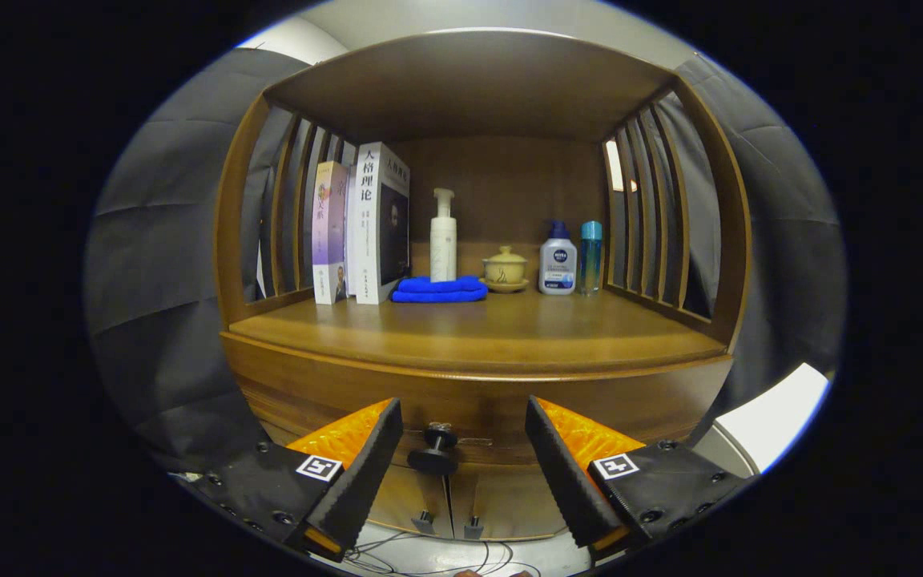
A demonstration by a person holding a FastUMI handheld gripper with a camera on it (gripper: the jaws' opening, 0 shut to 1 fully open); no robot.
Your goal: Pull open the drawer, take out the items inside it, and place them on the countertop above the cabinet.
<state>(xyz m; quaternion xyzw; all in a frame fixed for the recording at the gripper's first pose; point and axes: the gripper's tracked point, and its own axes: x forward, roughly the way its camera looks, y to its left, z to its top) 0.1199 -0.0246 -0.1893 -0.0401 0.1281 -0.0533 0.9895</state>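
The claw point(463, 457) sits low in front of the brown wooden cabinet point(477, 385), its two fingers spread wide apart and gripping nothing. Right between them, a touch beyond the fingertips, is the small dark round drawer knob point(434, 451), standing out from the wooden drawer front point(477, 413). The drawer looks closed, flush under the lip of the surface point(469, 332).

Up on that wooden surface, everything lines up along the back panel. At the left two upright books stand side by side: a thinner purple-and-white book point(328, 232) and, touching it, a thicker white book with a dark cover point(380, 223). Just beside them lies a folded blue cloth point(439, 289), and behind it rises a tall white pump bottle point(443, 236). Next comes a small yellowish lidded ceramic cup on a saucer point(505, 268), then a white bottle with a blue pump top point(558, 260), and close against it a slim teal bottle point(590, 256).

Slatted wooden side walls point(654, 216) frame the shelf on both sides. Below the drawer, two small cabinet door handles point(449, 525) sit close together, with thin cables point(429, 557) lying on the pale floor underneath.
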